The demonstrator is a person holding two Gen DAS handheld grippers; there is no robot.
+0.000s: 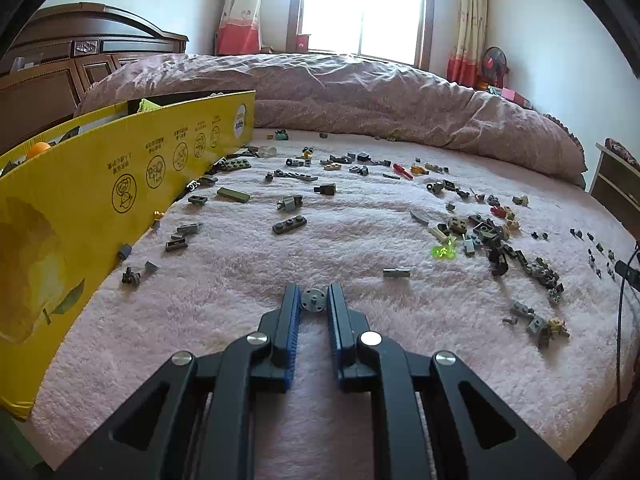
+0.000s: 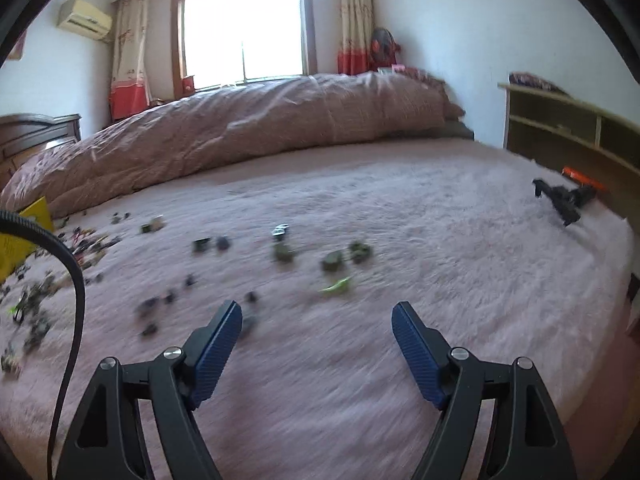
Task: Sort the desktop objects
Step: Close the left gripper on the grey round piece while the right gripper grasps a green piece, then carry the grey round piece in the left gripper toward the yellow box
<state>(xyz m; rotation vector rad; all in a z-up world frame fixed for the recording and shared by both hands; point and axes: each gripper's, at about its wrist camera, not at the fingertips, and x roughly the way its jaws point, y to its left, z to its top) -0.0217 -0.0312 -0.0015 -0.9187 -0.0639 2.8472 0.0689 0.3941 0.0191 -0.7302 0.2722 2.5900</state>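
Our left gripper [image 1: 313, 300] pinches a small grey round piece [image 1: 313, 300]; next we carry it to the yellow box [image 1: 120, 184]. Our right gripper [image 2: 317, 316] stands wide and empty.

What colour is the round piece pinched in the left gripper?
Grey: the round piece sits between the left gripper pads, clearest in the left wrist view.

Daylight enters through the window [image 1: 362, 8] at the far wall; its pane is overexposed to white in both views. The room is bright, with soft, faint shadows. The left wrist view is sharp. The right wrist view shows motion blur: the small bricks [image 2: 280, 254] on the pink blanket [image 2: 400, 220] smear sideways. Fisheye distortion bends straight edges, and dark vignetting fills the corners.
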